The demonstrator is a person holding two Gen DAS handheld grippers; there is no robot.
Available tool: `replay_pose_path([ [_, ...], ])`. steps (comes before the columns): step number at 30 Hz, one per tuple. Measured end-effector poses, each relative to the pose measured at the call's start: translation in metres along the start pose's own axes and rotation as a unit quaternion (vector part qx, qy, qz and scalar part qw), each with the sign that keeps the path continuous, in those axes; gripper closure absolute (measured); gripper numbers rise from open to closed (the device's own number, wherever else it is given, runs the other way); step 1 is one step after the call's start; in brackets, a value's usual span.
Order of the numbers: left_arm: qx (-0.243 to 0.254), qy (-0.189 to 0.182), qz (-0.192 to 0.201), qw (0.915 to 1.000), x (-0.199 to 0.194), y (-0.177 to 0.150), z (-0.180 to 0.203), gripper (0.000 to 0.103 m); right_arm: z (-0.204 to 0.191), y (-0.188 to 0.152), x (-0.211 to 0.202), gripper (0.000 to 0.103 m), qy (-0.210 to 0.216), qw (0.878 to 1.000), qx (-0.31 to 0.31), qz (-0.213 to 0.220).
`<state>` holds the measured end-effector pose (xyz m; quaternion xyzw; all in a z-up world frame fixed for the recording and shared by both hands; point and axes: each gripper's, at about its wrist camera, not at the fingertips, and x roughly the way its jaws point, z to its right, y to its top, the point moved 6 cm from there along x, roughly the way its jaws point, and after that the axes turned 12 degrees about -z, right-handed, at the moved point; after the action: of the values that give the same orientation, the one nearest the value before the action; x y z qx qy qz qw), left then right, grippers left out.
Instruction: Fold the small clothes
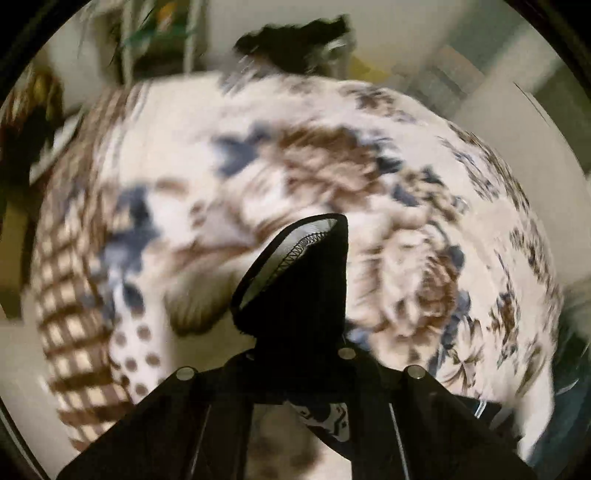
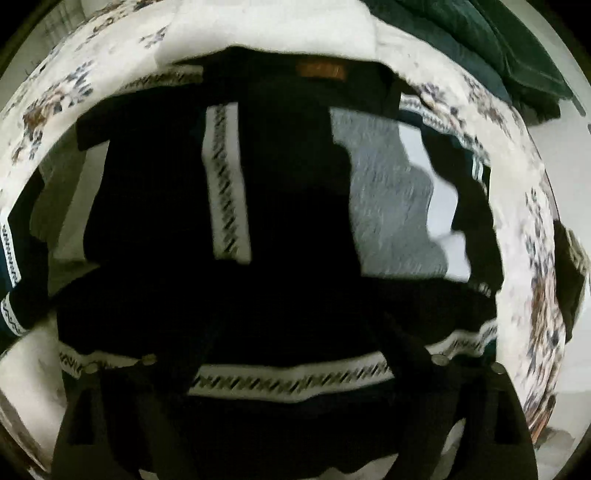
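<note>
In the left wrist view my left gripper (image 1: pixel 295 354) is shut on a small black garment (image 1: pixel 299 280) with a white lining and zigzag stitching; the cloth stands up between the fingers above a floral blanket (image 1: pixel 332 166). In the right wrist view my right gripper (image 2: pixel 291 369) hangs over a pile of black clothes (image 2: pixel 159 192) with white patterned bands (image 2: pixel 225 184). Its dark fingers (image 2: pixel 476 406) stand wide apart with a white patterned band (image 2: pixel 291 376) running across between them. A grey piece (image 2: pixel 391 206) lies at the right of the pile.
A cream blanket with brown and blue flowers (image 2: pixel 535 295) covers the surface under the clothes. A dark green cushion (image 2: pixel 498 44) lies at the far right edge. Another black garment (image 1: pixel 299 44) lies at the blanket's far side. Shelves and a plant (image 1: pixel 159 33) stand beyond.
</note>
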<state>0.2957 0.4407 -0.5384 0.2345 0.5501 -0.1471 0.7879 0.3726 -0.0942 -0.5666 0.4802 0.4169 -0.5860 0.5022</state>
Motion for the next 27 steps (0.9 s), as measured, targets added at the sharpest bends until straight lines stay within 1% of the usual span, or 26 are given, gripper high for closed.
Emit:
replay_pose_path([
  [1,0.014,0.003,0.008,0.9999,-0.006,0.001,0.009,0.097,0.003,0.004,-0.002,0.006,-0.005,1.000,0.000,0.005],
  [3,0.040,0.009,0.020,0.9990,-0.018,-0.001,0.028,0.097,0.012,0.012,-0.010,0.006,-0.009,1.000,0.002,0.024],
  [4,0.060,0.012,0.028,0.9978,-0.028,-0.004,0.043,0.097,0.017,0.017,-0.014,0.006,-0.007,0.999,0.003,0.033],
  [5,0.074,0.012,0.034,0.9967,-0.034,-0.006,0.059,0.097,0.017,0.021,-0.017,0.006,-0.001,0.999,0.003,0.035],
  [7,0.108,0.008,0.044,0.9931,-0.050,-0.016,0.093,0.097,0.028,0.028,-0.021,0.006,0.027,0.999,0.010,0.035],
  [9,0.161,0.001,0.057,0.9853,-0.068,-0.036,0.141,0.097,0.043,0.031,-0.023,0.006,0.053,0.998,0.024,0.033],
  [10,0.179,-0.003,0.060,0.9820,-0.072,-0.043,0.160,0.097,0.052,0.030,-0.024,0.006,0.064,0.997,0.033,0.034],
  [13,0.256,-0.028,0.057,0.9647,-0.084,-0.087,0.235,0.097,0.100,0.028,-0.021,0.006,0.096,0.992,0.071,0.027],
  [14,0.281,-0.041,0.049,0.9577,-0.084,-0.107,0.264,0.097,0.114,0.026,-0.019,0.006,0.103,0.991,0.083,0.022],
  [15,0.311,-0.056,0.038,0.9481,-0.082,-0.133,0.297,0.097,0.133,0.025,-0.014,0.006,0.112,0.989,0.099,0.016],
  [17,0.356,-0.076,0.018,0.9312,-0.074,-0.178,0.347,0.097,0.172,0.018,-0.005,0.006,0.120,0.984,0.129,0.004],
  [18,0.379,-0.086,0.005,0.9212,-0.070,-0.204,0.372,0.097,0.196,0.014,0.001,0.006,0.122,0.982,0.146,-0.003],
  [19,0.406,-0.096,-0.011,0.9088,-0.062,-0.237,0.398,0.097,0.221,0.008,0.007,0.006,0.123,0.978,0.165,-0.010],
  [20,0.432,-0.105,-0.029,0.8954,-0.055,-0.270,0.424,0.097,0.236,0.007,0.011,0.006,0.123,0.977,0.175,-0.014],
  [21,0.458,-0.118,-0.049,0.8796,-0.046,-0.311,0.450,0.097,0.258,0.002,0.016,0.006,0.121,0.974,0.191,-0.019],
  [24,0.515,-0.131,-0.085,0.8426,-0.028,-0.400,0.500,0.097,0.316,-0.014,0.030,0.006,0.117,0.966,0.228,-0.030],
  [25,0.533,-0.137,-0.100,0.8294,-0.020,-0.433,0.515,0.097,0.329,-0.018,0.033,0.006,0.116,0.964,0.235,-0.033],
  [27,0.554,-0.135,-0.131,0.8113,-0.004,-0.479,0.533,0.096,0.359,-0.027,0.042,0.006,0.121,0.961,0.245,-0.042],
])
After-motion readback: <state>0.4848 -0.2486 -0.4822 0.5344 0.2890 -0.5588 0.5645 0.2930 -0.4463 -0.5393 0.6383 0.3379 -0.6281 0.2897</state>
